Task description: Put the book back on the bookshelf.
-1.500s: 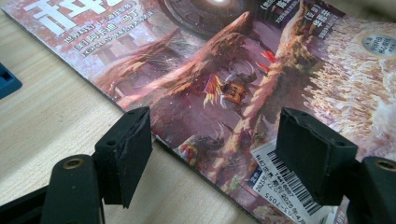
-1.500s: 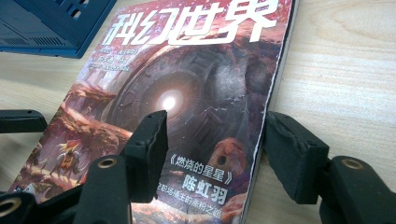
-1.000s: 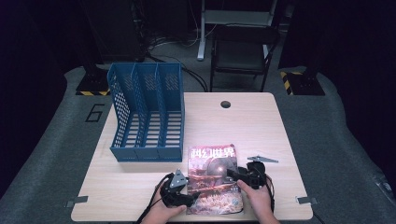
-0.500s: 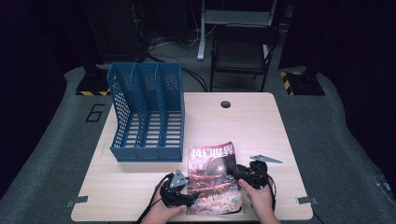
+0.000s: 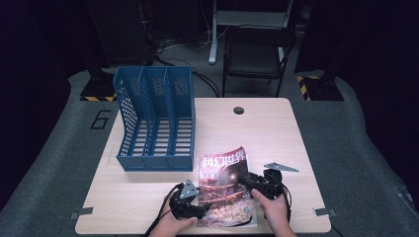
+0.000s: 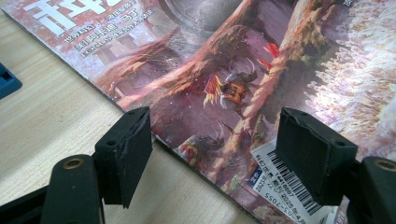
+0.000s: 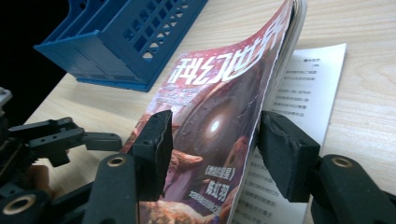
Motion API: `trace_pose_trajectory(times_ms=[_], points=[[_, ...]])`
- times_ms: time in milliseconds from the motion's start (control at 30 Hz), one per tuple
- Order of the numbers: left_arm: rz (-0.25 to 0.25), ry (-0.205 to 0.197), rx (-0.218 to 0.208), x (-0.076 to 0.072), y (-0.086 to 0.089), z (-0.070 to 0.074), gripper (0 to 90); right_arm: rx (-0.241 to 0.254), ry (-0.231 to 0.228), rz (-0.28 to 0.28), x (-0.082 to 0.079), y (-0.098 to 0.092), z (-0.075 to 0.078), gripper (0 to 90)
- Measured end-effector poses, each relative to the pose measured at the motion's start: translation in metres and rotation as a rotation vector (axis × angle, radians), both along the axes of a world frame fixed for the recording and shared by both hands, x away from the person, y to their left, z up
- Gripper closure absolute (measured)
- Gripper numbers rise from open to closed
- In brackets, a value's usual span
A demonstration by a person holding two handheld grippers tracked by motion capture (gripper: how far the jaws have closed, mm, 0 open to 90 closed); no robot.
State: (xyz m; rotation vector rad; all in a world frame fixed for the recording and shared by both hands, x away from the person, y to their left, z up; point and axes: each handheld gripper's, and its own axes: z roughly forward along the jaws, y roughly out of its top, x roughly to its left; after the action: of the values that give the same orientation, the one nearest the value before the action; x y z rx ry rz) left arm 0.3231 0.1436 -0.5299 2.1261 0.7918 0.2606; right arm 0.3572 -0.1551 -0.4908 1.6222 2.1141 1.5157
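Note:
A magazine (image 5: 225, 182) with a dark red cover lies near the table's front edge. In the left gripper view, my left gripper (image 6: 212, 149) is open and straddles the magazine's (image 6: 233, 70) left edge: one pad is over bare wood, the other over the barcode label. It sits at the magazine's left side in the high view, left gripper (image 5: 199, 208). My right gripper (image 5: 247, 180) is at the right side. Its jaws have just been closing, right gripper (image 7: 212, 140). The magazine's (image 7: 219, 116) lifted cover and pages stand tilted between them, not clamped. An inner page (image 7: 308, 84) lies flat beneath.
A blue three-slot file rack (image 5: 155, 118) stands at the table's back left, just behind the magazine; its base is close in the right gripper view, rack (image 7: 126, 37). A cable hole (image 5: 238, 109) sits at the table's far edge. A chair (image 5: 257, 49) stands beyond.

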Motion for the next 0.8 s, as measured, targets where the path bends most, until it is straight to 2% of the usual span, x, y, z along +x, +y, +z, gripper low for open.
trace_pose_trajectory(times_ms=[333,600,667,700,800], points=[[0.001,0.000,-0.001,0.000,0.000,0.000,26.7,-0.004,0.041,-0.003,0.011,-0.003,-0.006,44.1],[-0.003,0.004,0.006,0.000,0.001,0.001,27.2,-0.017,0.052,0.001,0.021,-0.005,-0.012,44.0],[-0.007,0.016,0.003,0.000,0.001,0.001,27.9,-0.022,0.064,-0.004,0.024,-0.004,-0.014,43.9],[0.006,0.007,-0.006,0.000,0.001,0.000,28.6,-0.023,0.072,-0.003,0.025,-0.004,-0.016,44.0],[0.003,0.011,-0.004,0.001,0.003,0.001,31.1,-0.031,0.089,0.017,0.031,-0.002,-0.020,44.2]])
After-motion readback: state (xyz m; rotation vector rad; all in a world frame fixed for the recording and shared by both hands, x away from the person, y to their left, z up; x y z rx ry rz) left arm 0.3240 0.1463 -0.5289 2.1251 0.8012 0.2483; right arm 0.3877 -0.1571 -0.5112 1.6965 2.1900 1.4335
